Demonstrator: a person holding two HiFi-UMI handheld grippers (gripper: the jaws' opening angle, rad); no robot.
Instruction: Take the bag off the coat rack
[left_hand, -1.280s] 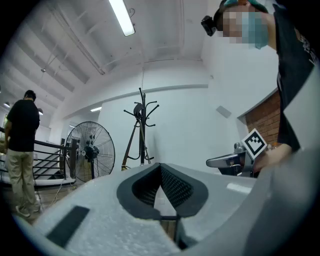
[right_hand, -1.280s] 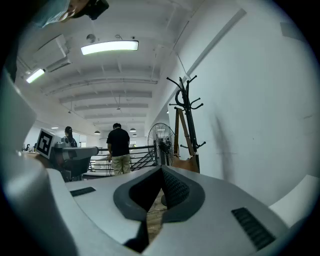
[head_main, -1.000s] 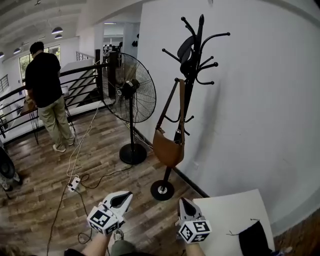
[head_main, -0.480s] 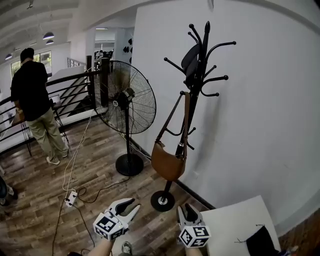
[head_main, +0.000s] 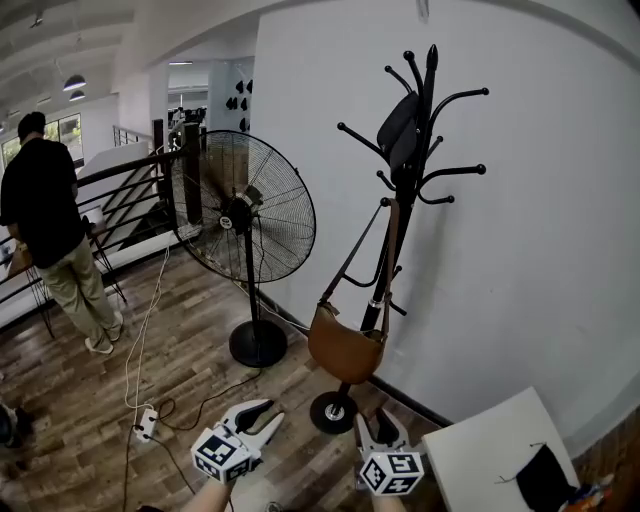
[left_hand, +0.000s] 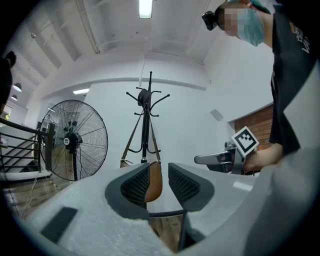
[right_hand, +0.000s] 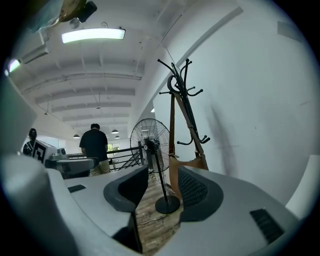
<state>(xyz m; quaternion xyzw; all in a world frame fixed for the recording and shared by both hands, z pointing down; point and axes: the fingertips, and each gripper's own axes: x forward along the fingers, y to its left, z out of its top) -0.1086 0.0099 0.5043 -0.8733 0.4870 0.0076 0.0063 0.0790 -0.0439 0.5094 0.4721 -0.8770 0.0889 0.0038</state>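
Approach stage: a brown leather shoulder bag (head_main: 345, 350) hangs by its strap from a black metal coat rack (head_main: 428, 120), well apart from the empty left hand-held gripper (head_main: 265, 412) and right hand-held gripper (head_main: 377, 425), whose jaws are opening; next they likely need to reach the strap.

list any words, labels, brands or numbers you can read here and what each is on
Nothing here reads as clear text.
Round fan-hub sticker: too small to read.
Pale print on the person's dark shirt: blurred and cut off, unreadable.
Black-and-white square marker: pattern only, no letters.
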